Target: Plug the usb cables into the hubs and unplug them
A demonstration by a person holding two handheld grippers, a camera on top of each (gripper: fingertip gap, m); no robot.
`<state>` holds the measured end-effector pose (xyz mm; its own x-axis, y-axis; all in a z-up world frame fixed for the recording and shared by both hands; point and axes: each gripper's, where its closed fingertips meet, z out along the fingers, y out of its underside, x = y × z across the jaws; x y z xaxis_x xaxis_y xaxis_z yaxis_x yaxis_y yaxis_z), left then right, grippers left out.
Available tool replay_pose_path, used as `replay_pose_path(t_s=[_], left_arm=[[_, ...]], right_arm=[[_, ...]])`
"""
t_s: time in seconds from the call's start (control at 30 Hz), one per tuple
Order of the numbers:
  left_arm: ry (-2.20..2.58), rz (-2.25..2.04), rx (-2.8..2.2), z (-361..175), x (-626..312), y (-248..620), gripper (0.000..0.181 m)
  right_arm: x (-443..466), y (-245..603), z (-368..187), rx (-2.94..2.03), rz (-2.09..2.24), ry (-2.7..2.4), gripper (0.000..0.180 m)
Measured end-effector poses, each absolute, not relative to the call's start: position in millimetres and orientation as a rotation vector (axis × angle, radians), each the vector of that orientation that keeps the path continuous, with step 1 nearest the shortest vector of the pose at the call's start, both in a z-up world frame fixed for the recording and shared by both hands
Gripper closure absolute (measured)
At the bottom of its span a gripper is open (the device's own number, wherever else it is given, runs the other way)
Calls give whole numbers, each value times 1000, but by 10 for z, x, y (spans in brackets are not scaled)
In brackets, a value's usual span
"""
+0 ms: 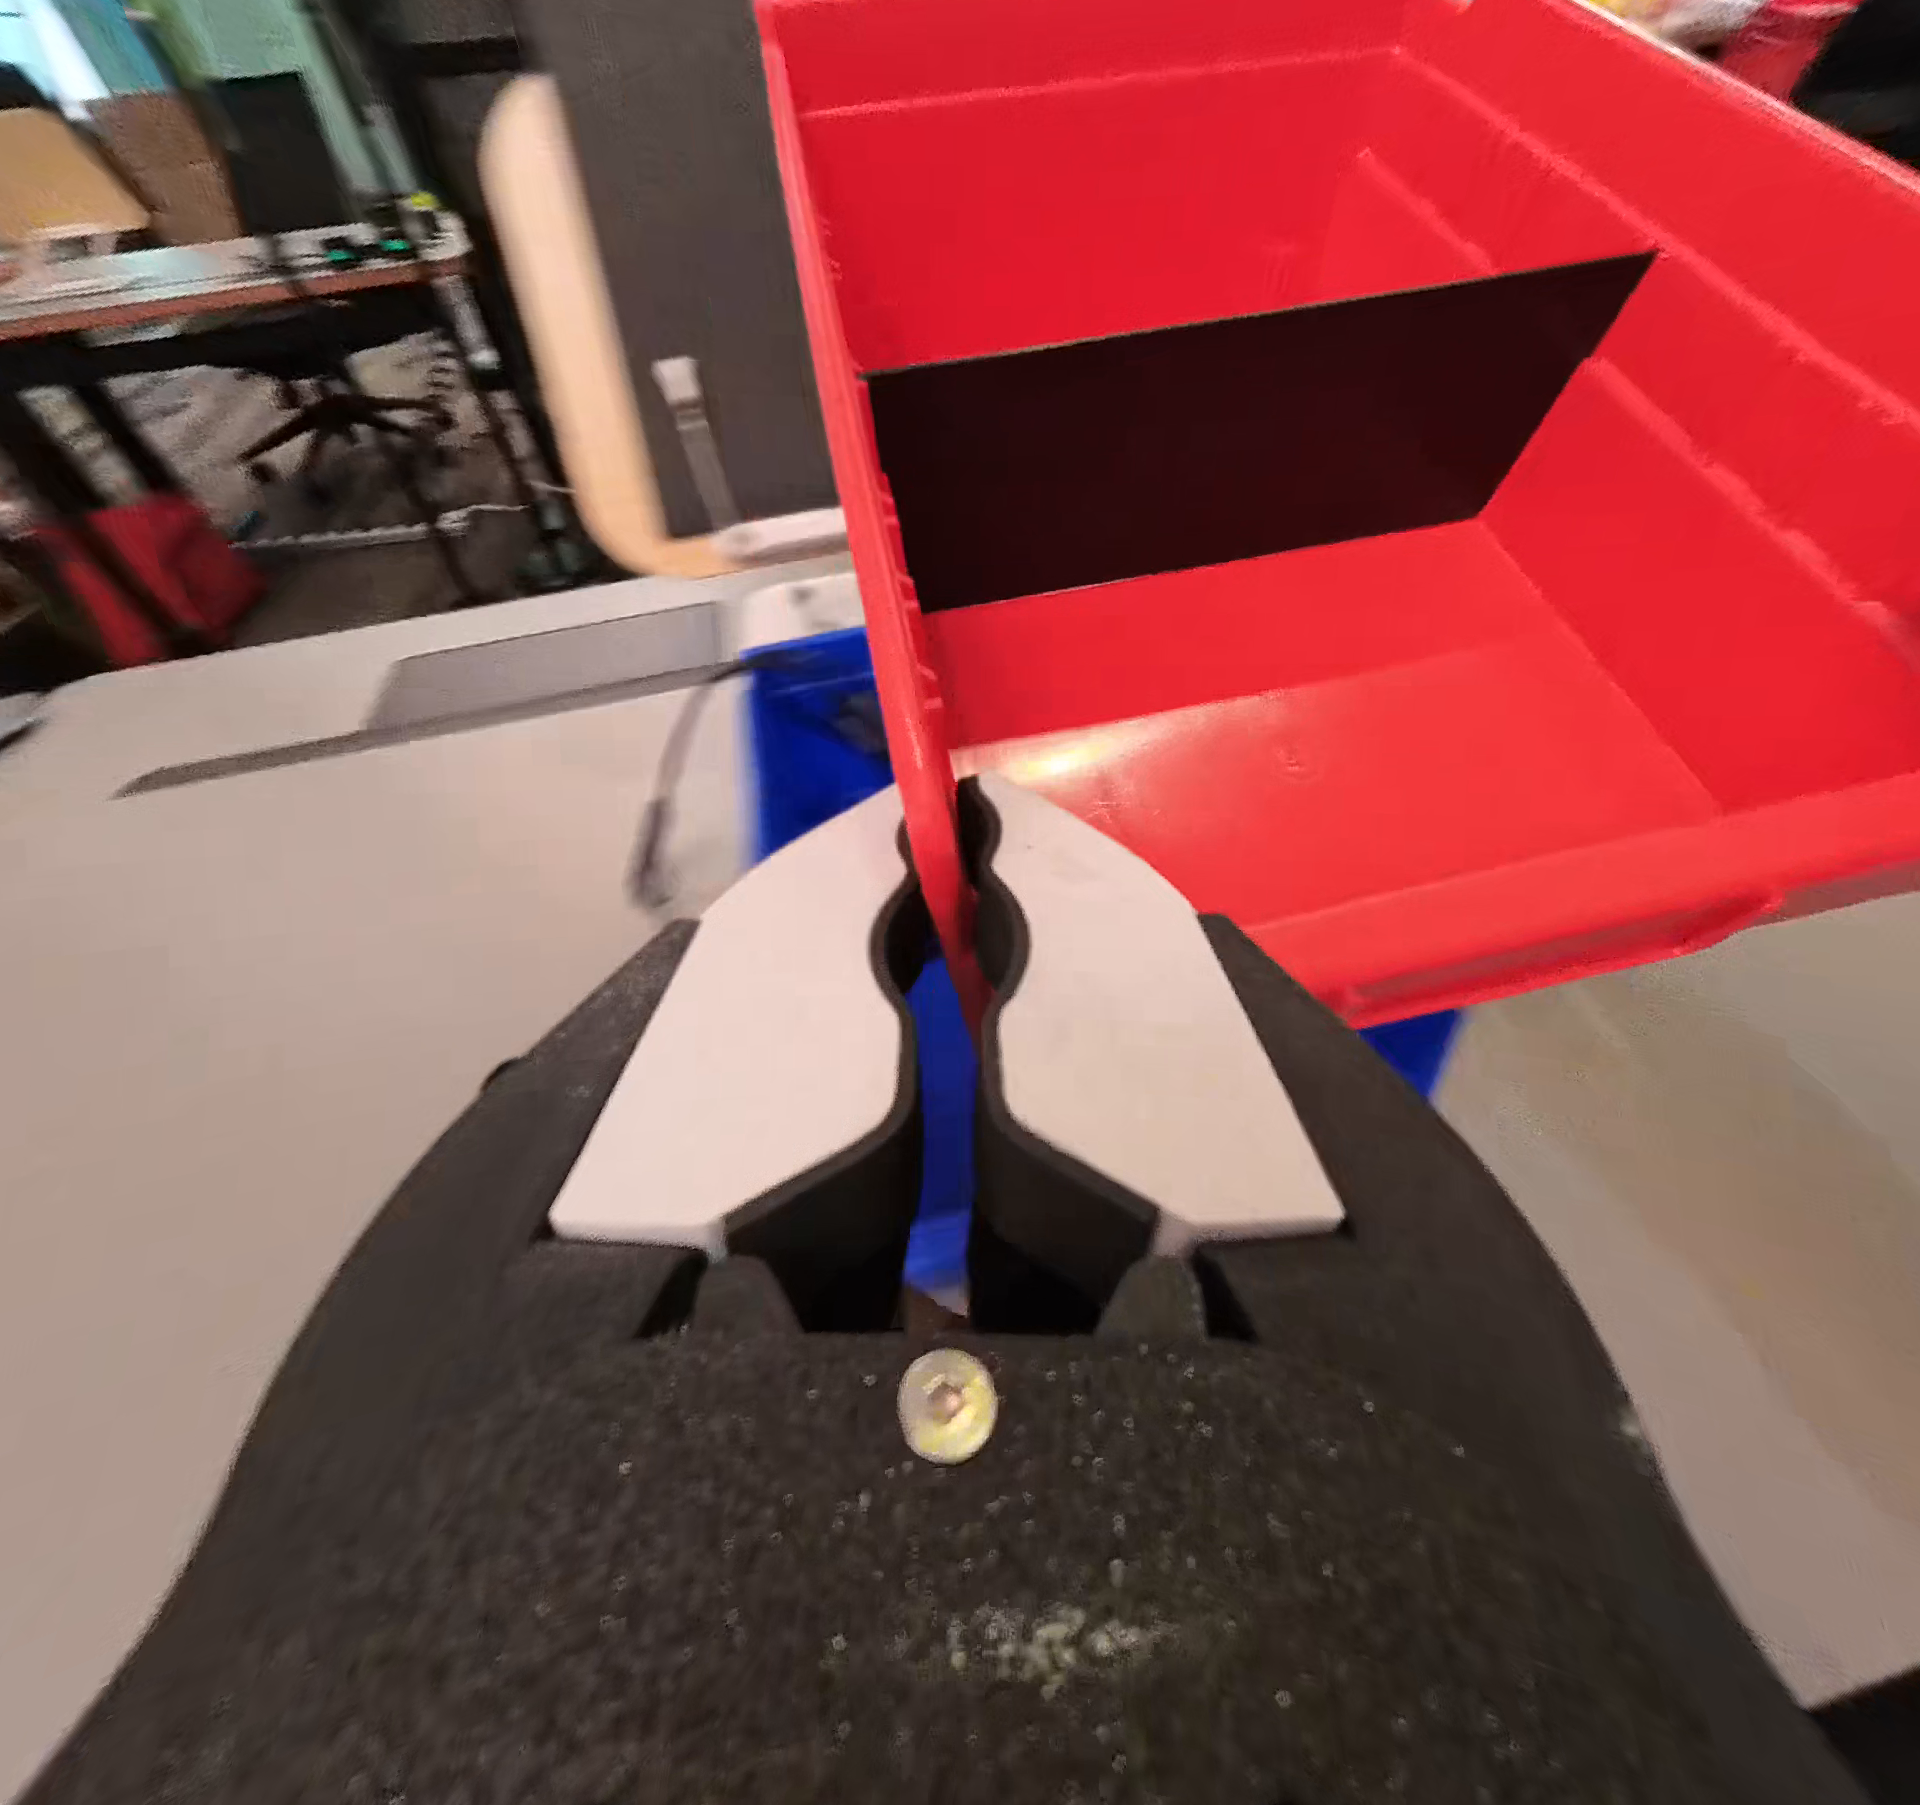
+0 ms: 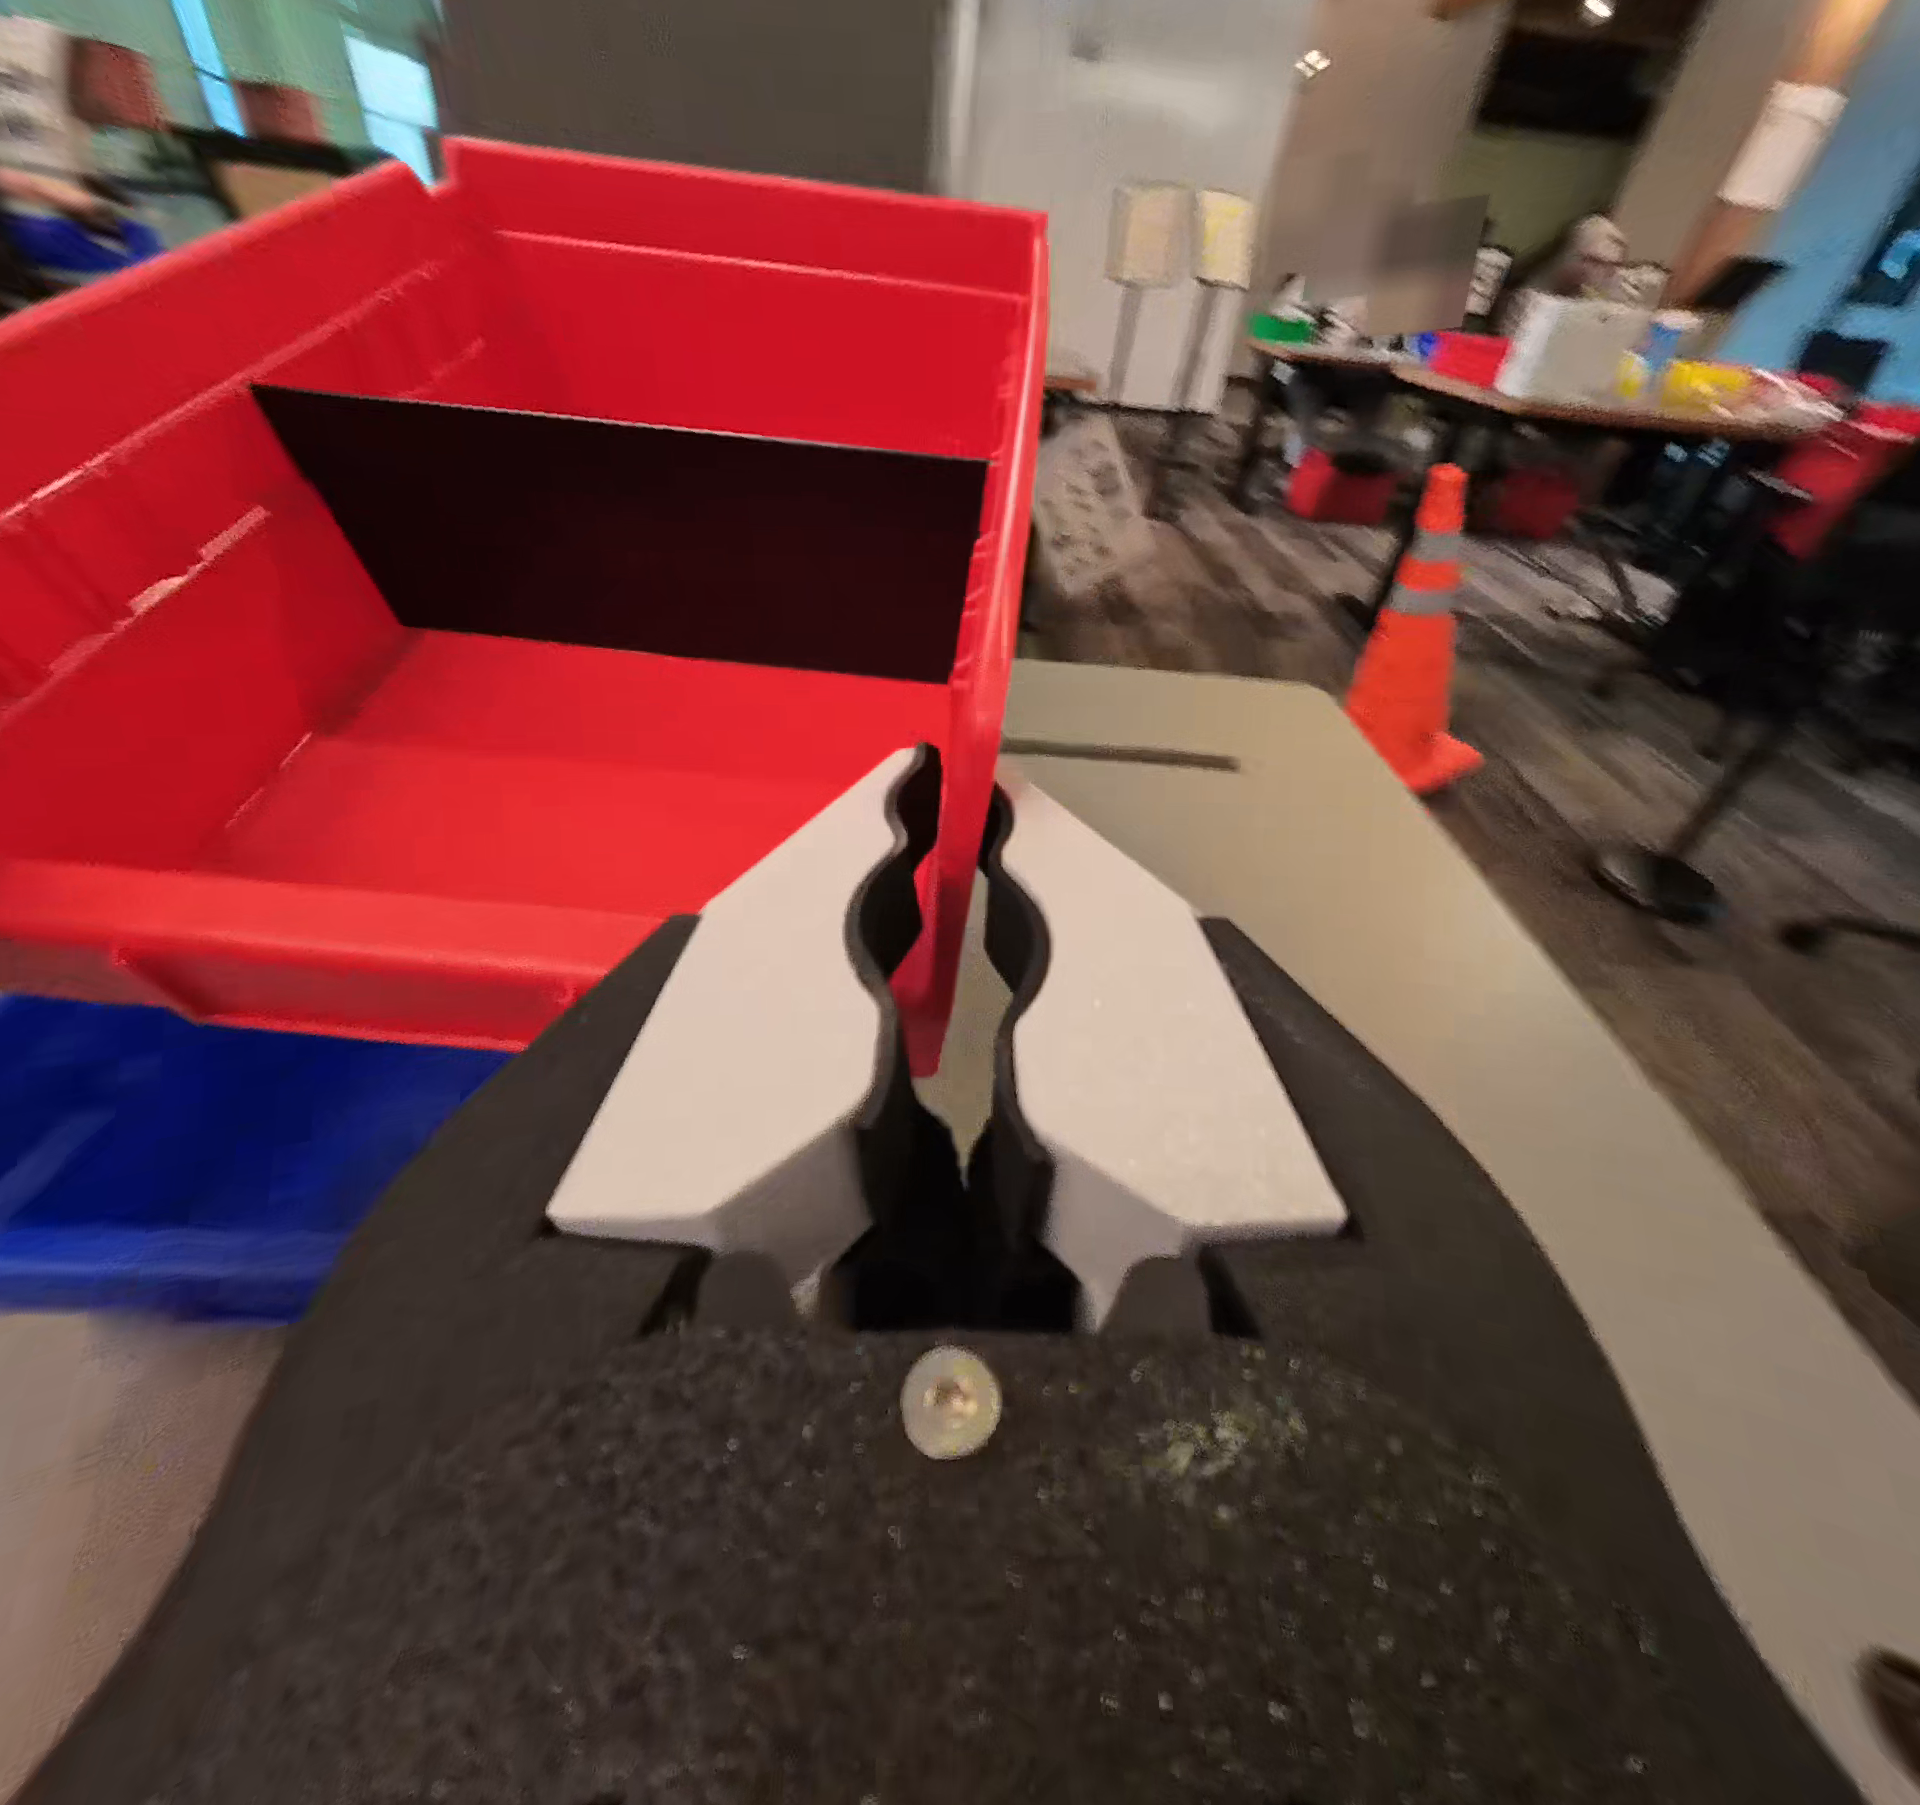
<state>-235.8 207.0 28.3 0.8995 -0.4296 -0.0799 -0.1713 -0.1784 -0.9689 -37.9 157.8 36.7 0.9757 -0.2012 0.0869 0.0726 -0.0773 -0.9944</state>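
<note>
The left claw [image 1: 948, 908] is clamped on the left side wall of a red bin [image 1: 1351, 716], and the right claw [image 2: 951, 908] is clamped on its right side wall. The bin hangs tilted above a blue bin [image 2: 208, 1132] on the grey surface [image 1: 312, 924]. It holds only a black divider [image 2: 644, 529]. No hub is visible; a dark cable [image 1: 665, 799] lies near the blue bin. I judge this a preparing step: the red bin must be put down level, without slipping. Behind are tables and an orange cone [image 2: 1418, 633].
</note>
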Motion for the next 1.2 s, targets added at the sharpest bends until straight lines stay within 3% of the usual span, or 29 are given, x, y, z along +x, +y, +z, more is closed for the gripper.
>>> replay_pose_path(t_s=[0.2, 0.4, 0.67, 0.8, 0.9, 1.0, 1.1, 1.2], left_arm=[[607, -228, -1835, -338, -600, 2170, 177], [631, -245, -1957, -1148, 88, 1954, 177], [610, -306, -1962, -1383, 145, 1820, 171], [720, -486, -1920, -1209, 142, 1585, 152], [785, -618, -1794, -770, -265, 1239, 146], [714, -551, -1756, -566, -1238, 1319, 145], [543, -308, -1768, -615, -2441, 1758, 144], [477, -165, -1832, -845, -3121, 2063, 138]], right_arm=[[1302, 1511, -505, -1960, -309, 114, 175], [1961, 1372, -1222, -2069, -212, 285, 177], [2031, 1444, -1311, -2020, -177, 279, 175], [2061, 1427, -1267, -2009, -158, 323, 171], [2138, 1262, -985, -1948, -319, 317, 154], [1917, 1176, -414, -1773, -434, 231, 151], [1022, 1358, -115, -1709, -278, -12, 144], [-310, 1581, -321, -1758, 156, -170, 127]])
